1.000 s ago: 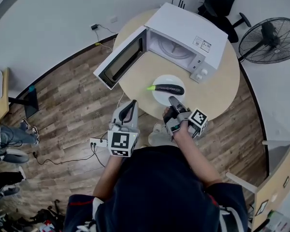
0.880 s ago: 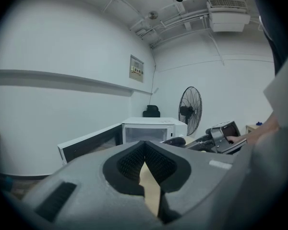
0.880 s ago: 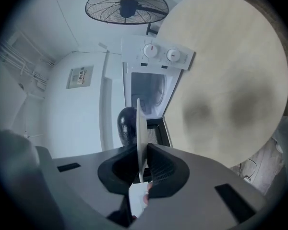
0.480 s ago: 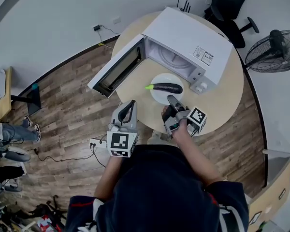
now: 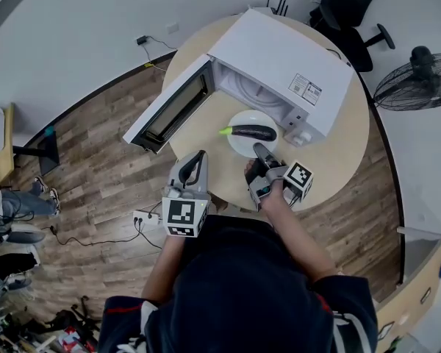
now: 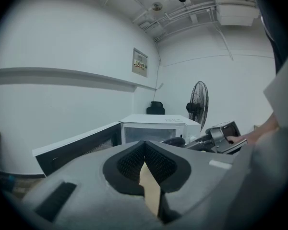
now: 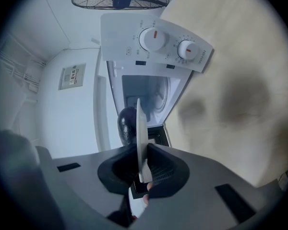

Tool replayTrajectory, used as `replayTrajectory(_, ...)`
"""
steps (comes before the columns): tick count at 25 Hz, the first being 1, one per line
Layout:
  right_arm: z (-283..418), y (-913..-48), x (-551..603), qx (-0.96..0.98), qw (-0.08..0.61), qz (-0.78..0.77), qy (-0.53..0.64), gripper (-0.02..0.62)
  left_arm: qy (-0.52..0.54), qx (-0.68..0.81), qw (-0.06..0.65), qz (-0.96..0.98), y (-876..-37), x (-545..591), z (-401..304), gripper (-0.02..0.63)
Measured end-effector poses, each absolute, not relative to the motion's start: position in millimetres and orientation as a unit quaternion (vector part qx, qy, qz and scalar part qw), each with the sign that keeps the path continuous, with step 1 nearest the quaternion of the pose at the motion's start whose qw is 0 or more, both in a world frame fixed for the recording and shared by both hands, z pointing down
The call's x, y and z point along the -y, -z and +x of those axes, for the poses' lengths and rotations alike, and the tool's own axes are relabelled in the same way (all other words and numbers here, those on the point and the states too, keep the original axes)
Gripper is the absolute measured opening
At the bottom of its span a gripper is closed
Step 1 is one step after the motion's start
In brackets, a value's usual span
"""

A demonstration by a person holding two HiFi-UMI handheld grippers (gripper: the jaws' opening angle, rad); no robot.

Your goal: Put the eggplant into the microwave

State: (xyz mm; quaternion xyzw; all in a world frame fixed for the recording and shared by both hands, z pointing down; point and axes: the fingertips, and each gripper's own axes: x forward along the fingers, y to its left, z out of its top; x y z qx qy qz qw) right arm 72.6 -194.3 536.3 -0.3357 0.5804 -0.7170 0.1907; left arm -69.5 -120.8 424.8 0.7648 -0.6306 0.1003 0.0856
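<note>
A dark purple eggplant (image 5: 253,132) with a green stem lies on a white plate (image 5: 239,147). My right gripper (image 5: 259,149) is shut on the plate's near rim and holds it just in front of the open white microwave (image 5: 279,54). In the right gripper view the plate (image 7: 138,123) shows edge-on between the pads, with the eggplant (image 7: 126,123) beside it and the microwave cavity (image 7: 149,92) beyond. My left gripper (image 5: 200,155) hangs at the table's near edge, its pads together, holding nothing. From the left gripper view the microwave (image 6: 153,126) and eggplant (image 6: 175,141) lie ahead.
The microwave door (image 5: 169,109) swings out wide to the left, past the round wooden table's (image 5: 338,145) edge. A standing fan (image 5: 419,79) and a black chair (image 5: 345,2) stand behind the table. A power strip (image 5: 148,218) lies on the wood floor.
Both grippers and the plate with the eggplant have moved closer to the microwave's opening. The right gripper's hold on the plate is unchanged.
</note>
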Motion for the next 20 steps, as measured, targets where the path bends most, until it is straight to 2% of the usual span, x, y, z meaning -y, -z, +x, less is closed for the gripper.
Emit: replayTrajectory(20, 49.8, -560.1, 214.8, -0.541, 0.217, -0.403, 0.706, 0.028, -0.120, 0.558, 0.089, 0.816, -438.9, 172.3, -102.7, 0.014)
